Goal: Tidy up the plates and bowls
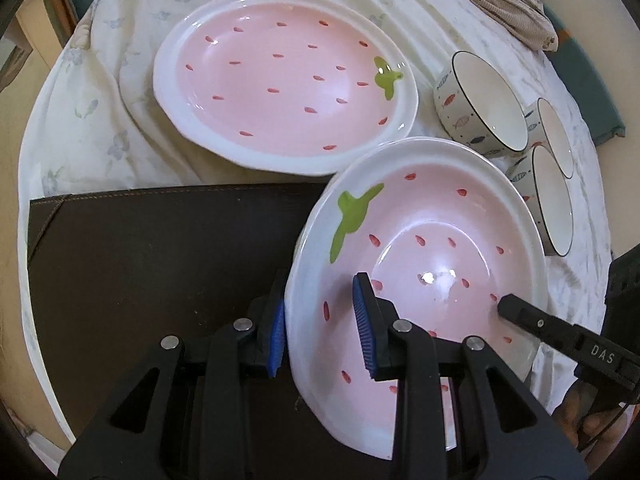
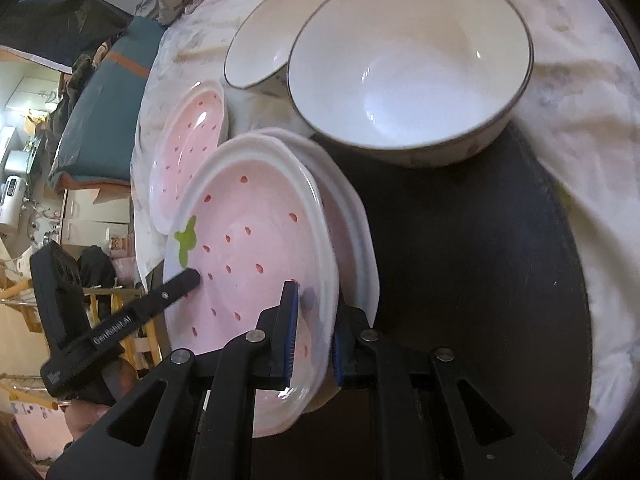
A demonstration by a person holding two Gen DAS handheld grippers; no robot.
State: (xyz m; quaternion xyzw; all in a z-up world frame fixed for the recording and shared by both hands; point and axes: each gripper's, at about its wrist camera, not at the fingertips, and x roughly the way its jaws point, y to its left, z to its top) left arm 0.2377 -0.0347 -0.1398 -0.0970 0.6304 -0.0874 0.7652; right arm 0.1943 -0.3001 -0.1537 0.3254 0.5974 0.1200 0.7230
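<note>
A pink strawberry-pattern plate (image 1: 432, 248) is tilted over a dark brown mat (image 1: 152, 264). My left gripper (image 1: 320, 336) is shut on its near rim. My right gripper (image 2: 314, 336) is shut on the opposite rim of the same plate (image 2: 256, 240); its finger shows in the left wrist view (image 1: 516, 310). Another plate edge (image 2: 356, 216) sits just behind the held one. A second strawberry plate (image 1: 284, 96) lies flat on the cloth beyond. Three white bowls with fish print (image 1: 480, 100) stand at right; the nearest bowl (image 2: 408, 68) looms in the right wrist view.
A white floral tablecloth (image 1: 92, 128) covers the round table. A beige knitted cloth (image 1: 508, 4) lies at the back. A teal cushion (image 2: 104, 120) and room clutter lie beyond the table edge.
</note>
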